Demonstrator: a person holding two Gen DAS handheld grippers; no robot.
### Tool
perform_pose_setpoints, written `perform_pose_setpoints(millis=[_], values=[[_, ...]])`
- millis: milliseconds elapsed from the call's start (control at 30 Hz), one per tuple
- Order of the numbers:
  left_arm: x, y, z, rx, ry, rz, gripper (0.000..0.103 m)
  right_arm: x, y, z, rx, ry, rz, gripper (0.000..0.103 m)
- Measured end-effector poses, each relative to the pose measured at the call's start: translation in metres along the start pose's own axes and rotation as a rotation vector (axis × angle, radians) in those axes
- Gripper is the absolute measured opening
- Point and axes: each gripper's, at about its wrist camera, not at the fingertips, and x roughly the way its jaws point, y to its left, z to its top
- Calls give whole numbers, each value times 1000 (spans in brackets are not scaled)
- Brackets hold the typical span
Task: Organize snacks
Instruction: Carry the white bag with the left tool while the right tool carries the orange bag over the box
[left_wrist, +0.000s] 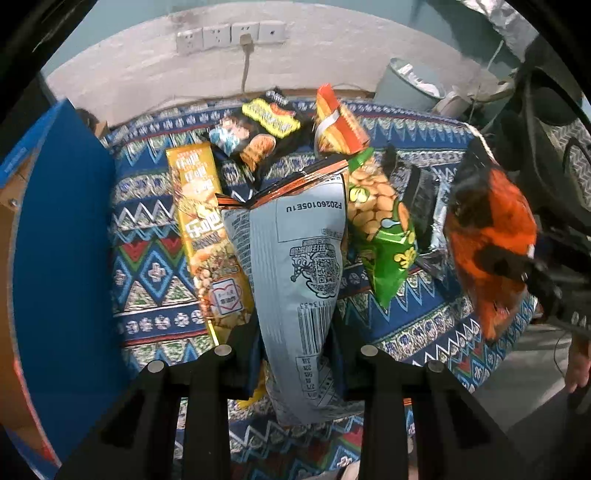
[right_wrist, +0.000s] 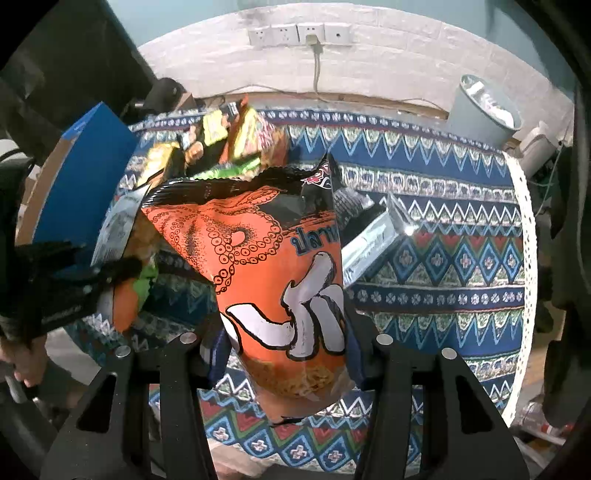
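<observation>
My left gripper (left_wrist: 295, 354) is shut on a grey snack bag (left_wrist: 299, 258) with a barcode and QR print, held above the patterned tablecloth (left_wrist: 147, 266). My right gripper (right_wrist: 284, 347) is shut on an orange octopus-print snack bag (right_wrist: 273, 273), also lifted; this bag shows blurred at the right of the left wrist view (left_wrist: 491, 236). On the cloth lie a yellow biscuit pack (left_wrist: 203, 221), a black noodle pack (left_wrist: 258, 136), an orange-striped bag (left_wrist: 340, 125), a green snack bag (left_wrist: 384, 229) and a silver-black packet (right_wrist: 373, 236).
A blue cardboard box (left_wrist: 62, 258) stands at the table's left edge; it also shows in the right wrist view (right_wrist: 85, 173). A grey bin (right_wrist: 480, 107) stands behind the table at the right. Wall sockets (left_wrist: 229, 35) with a cable are on the back wall.
</observation>
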Motion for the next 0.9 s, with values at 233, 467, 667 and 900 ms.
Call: perform_pose_setpoints(millis=[233, 467, 667, 900], values=[[-39, 1, -3, 58, -82, 43, 30, -20, 19, 14, -15, -56, 15, 51], [-69, 2, -1, 95, -163, 106, 30, -40, 47, 35, -40, -117, 48, 50], [-92, 16, -1, 99, -223, 159, 30, -51, 74, 52, -75, -150, 78, 50], [-114, 41, -5, 70, -267, 175, 30, -58, 121, 70, -133, -173, 120, 50]])
